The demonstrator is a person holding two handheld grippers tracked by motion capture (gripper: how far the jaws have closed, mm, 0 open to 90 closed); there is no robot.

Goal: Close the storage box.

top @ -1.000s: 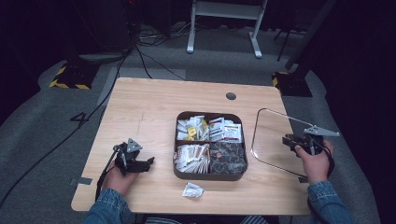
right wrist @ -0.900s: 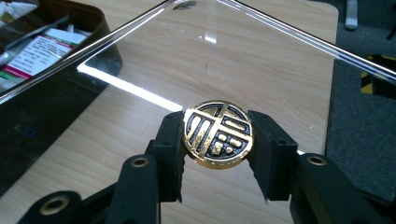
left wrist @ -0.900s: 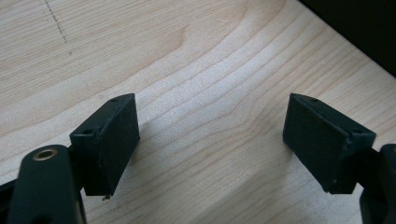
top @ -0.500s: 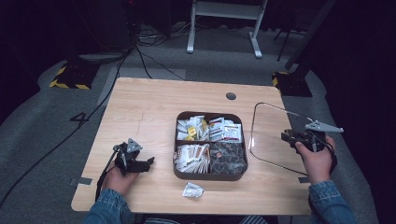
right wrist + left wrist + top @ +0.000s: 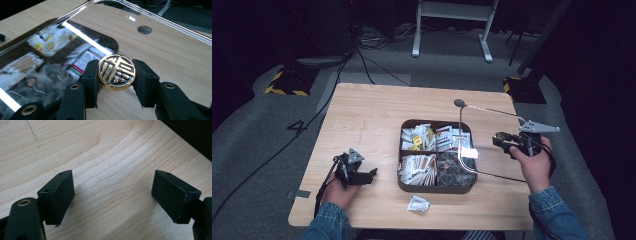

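A dark brown compartment box [image 5: 437, 189] of sachets stands mid-table. My right gripper [image 5: 502, 141] is at its right side. In the right gripper view its pads [image 5: 90, 82] are shut on a round gold knob [image 5: 116, 72]. The knob belongs to a clear lid [image 5: 487, 145], which hangs tilted steeply on edge above the box's right side. Through the lid [image 5: 62, 50] the sachets show. My left gripper [image 5: 369, 175] rests low at the table's front left, open, with bare wood between its pads [image 5: 60, 197].
A loose white sachet [image 5: 418, 203] lies on the wooden table [image 5: 362, 115] in front of the box. A round cable hole [image 5: 459, 103] sits near the far edge. A person's hands in denim sleeves come in from the bottom.
My right gripper has risen and moved left with the clear lid, which now stands steeper and overlaps the box's right side. The left gripper has stayed put.
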